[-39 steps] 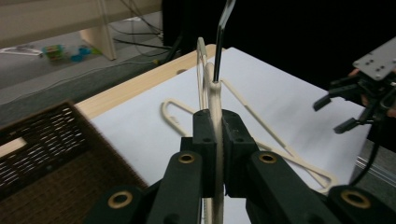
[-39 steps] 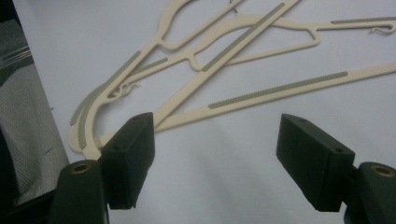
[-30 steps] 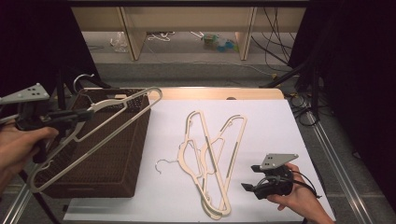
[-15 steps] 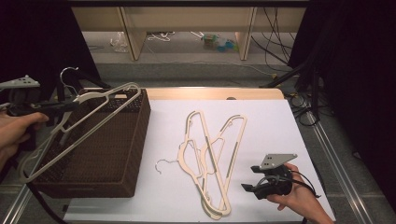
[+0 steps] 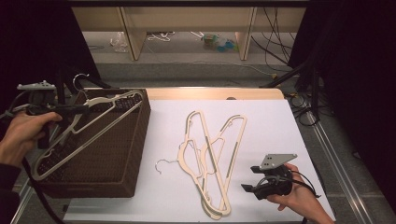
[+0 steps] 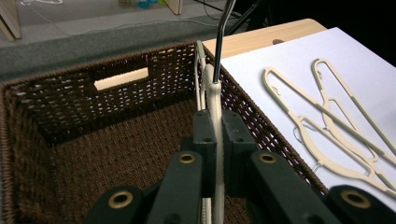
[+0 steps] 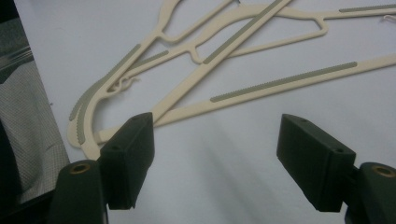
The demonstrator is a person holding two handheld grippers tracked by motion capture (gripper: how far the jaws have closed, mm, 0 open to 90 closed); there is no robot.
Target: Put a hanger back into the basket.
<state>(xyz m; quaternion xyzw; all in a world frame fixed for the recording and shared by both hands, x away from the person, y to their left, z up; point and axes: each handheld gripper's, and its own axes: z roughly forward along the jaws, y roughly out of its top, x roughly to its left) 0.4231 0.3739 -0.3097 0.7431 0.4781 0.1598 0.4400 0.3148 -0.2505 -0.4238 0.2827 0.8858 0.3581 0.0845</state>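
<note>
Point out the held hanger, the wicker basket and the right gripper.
held hanger (image 5: 88, 130), high view, on its lower cream arm over the basket.
wicker basket (image 5: 116, 161), high view, on its outer front wall.
right gripper (image 7: 215, 163), right gripper view, midway between its open black jaws.

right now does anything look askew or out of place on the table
Nothing damaged or spilled. The hangers on the sheet lie crossed in a loose tangle, and the left claw holds one hanger tilted over the wicker basket.
</note>
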